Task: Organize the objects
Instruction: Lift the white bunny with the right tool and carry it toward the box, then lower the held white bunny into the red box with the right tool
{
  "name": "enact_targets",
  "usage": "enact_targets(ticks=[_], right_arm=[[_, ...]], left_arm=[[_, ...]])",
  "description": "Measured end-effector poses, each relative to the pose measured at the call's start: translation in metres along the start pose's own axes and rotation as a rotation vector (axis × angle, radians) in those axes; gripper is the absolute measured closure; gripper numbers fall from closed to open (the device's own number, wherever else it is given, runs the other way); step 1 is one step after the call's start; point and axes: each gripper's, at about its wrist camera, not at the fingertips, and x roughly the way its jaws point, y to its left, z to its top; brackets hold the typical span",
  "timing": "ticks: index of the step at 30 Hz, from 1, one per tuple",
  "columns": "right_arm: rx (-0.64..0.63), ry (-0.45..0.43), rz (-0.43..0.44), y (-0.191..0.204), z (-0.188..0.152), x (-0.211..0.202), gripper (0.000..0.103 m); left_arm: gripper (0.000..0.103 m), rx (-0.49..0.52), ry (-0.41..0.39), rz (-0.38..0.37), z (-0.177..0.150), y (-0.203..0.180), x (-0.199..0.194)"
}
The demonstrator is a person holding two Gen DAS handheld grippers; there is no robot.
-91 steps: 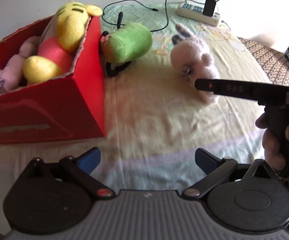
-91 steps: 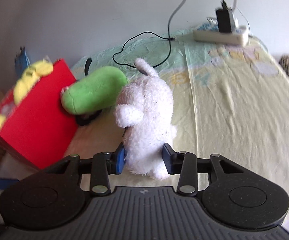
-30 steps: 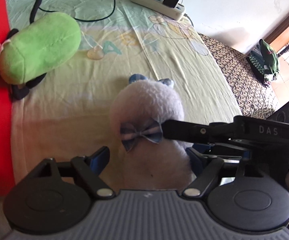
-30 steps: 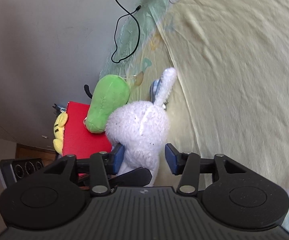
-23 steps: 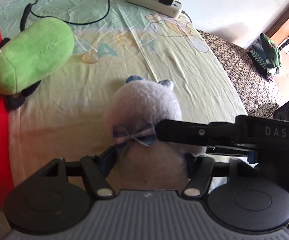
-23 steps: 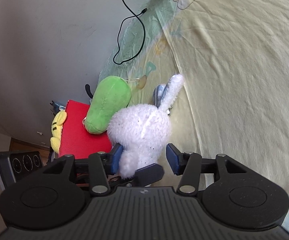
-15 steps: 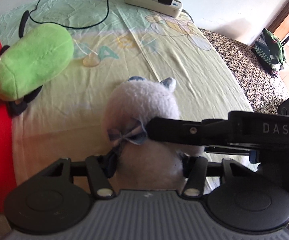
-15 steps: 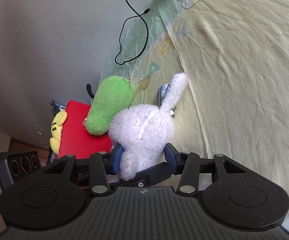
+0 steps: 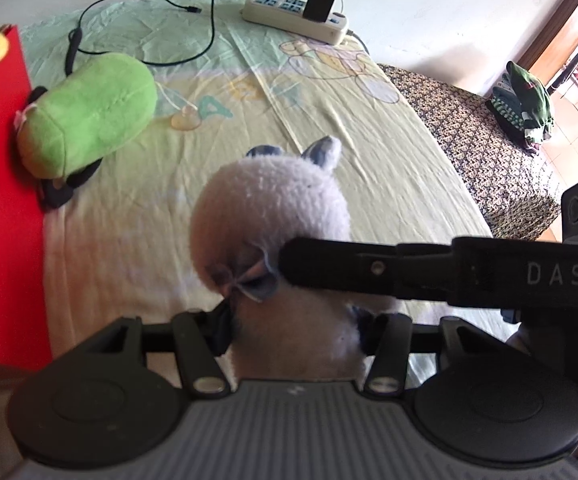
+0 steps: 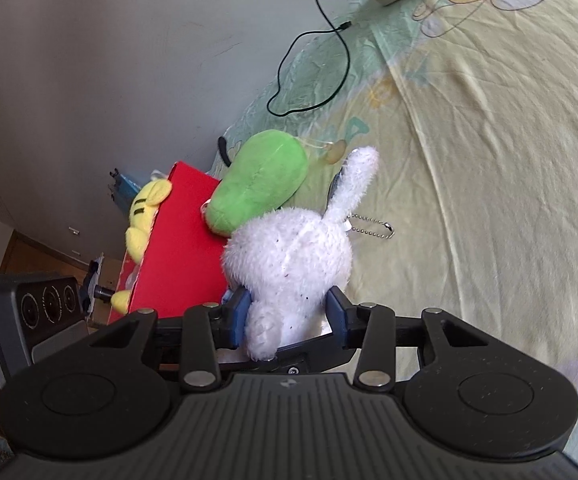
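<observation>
Two grippers, one fluffy white plush rabbit [image 10: 289, 256]
Left gripper [image 9: 295, 330] and right gripper [image 10: 287, 316] jaws, the right's just closing, both clamp the rabbit above the yellow-sheeted bed [image 10: 489, 160], near its red-box [image 10: 177, 256] edge.

We see a fluffy white plush rabbit [image 10: 289, 256], blue bow at neck, ear up, near a green plush [image 9: 85, 116] lying beside a red box [image 10: 177, 256]

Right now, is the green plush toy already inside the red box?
No, the green plush toy lies on the bedsheet beside the red box, against its outer wall.
</observation>
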Motion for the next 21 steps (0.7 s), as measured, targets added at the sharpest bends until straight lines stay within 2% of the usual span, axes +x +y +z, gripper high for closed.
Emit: enact_targets(ticks=[12, 21], right_arm=[[-0.198, 0.028, 0.052, 0.053, -0.029, -0.005, 0.060], [-0.268, 0.008, 0.131, 0.086, -0.040, -0.003, 0.060]], left_arm=[[0.051, 0.005, -0.074, 0.035, -0.033, 0.009, -0.053], [0.051, -0.020, -0.161, 0.028, -0.051, 0.028, -0.101]])
